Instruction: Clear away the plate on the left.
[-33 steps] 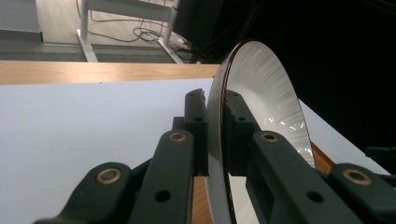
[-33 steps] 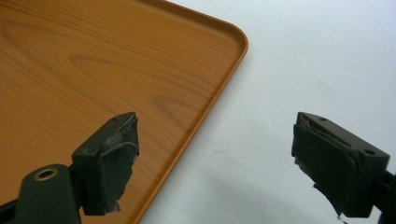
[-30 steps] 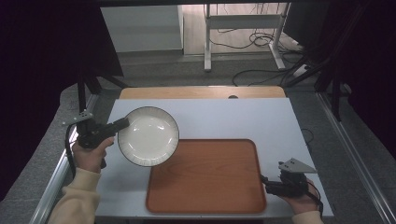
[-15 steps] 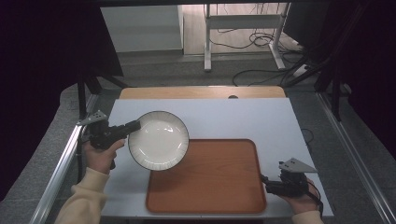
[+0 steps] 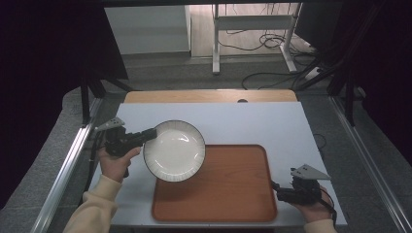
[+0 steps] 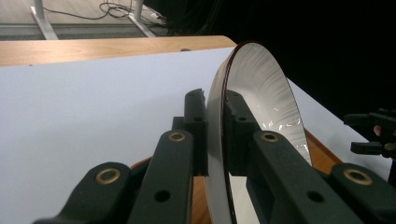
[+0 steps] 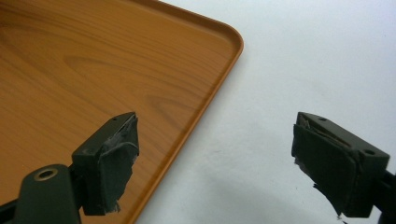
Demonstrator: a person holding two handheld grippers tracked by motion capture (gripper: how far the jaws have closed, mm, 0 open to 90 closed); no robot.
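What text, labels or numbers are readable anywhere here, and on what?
None. The plate, the tray, the table and the left gripper and right gripper carry no legible word, brand, number or sign in any view.

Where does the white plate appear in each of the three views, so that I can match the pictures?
High view: the white plate is left of centre, clamped at its left rim by the left gripper, reaching over the corner of the wooden tray.
Left gripper view: the plate stands edge-on at centre, its rim between the jaws.
Right gripper view: the plate is not in it.
Shared landmark: the wooden tray.
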